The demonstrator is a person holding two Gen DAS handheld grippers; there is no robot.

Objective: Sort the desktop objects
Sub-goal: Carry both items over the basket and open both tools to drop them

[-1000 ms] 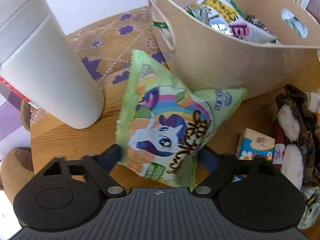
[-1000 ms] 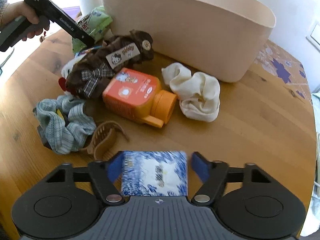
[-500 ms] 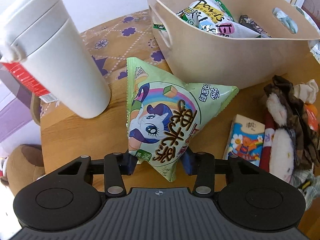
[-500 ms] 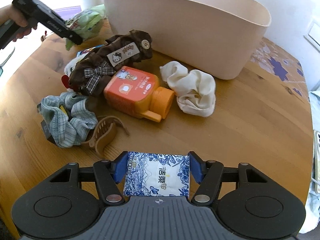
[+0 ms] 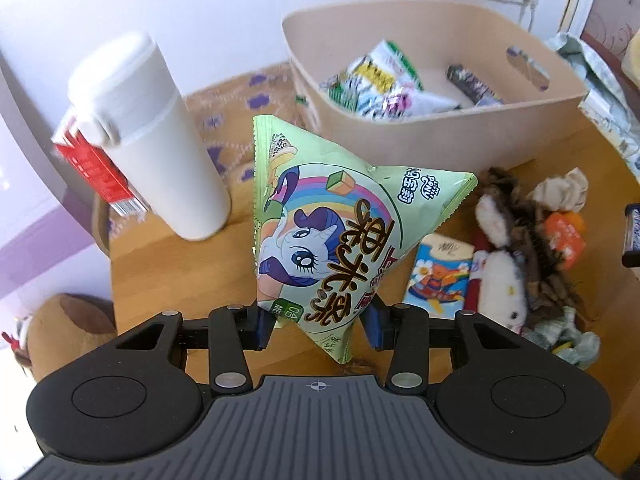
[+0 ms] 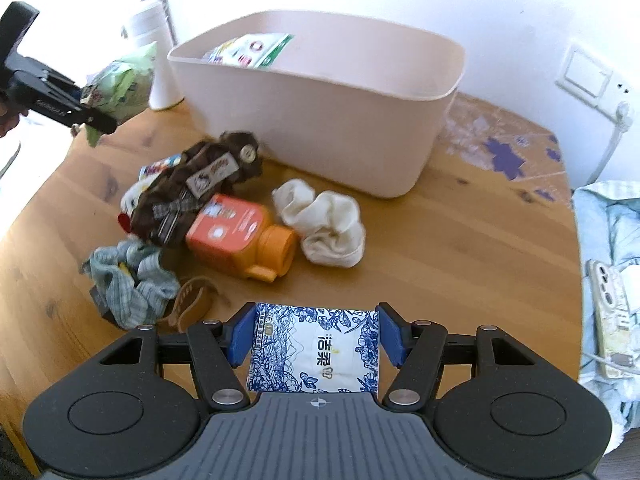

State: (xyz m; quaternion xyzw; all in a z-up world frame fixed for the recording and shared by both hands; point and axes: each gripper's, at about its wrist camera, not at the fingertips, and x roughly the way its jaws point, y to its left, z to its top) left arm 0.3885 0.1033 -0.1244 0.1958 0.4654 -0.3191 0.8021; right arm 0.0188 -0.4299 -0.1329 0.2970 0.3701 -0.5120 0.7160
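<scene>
The basket (image 6: 320, 120) stands toward the table's (image 6: 460, 248) far edge, snack packets (image 5: 380, 76) in it. The tumbler (image 5: 160, 144) stands left of it. Before the basket lie a bottle (image 6: 240, 236), a scrunchie (image 6: 324, 228) and a plush toy (image 6: 192, 192).

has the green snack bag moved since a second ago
Yes. In the right wrist view the green snack bag, held by the left tool, has gone up: it now hangs level with the beige basket's wall, off the table.

Left wrist view: close, angled down past its fingers toward the beige plastic bin (image 5: 440, 148);
Right wrist view: same bin (image 6: 320, 120) from the opposite side
</scene>
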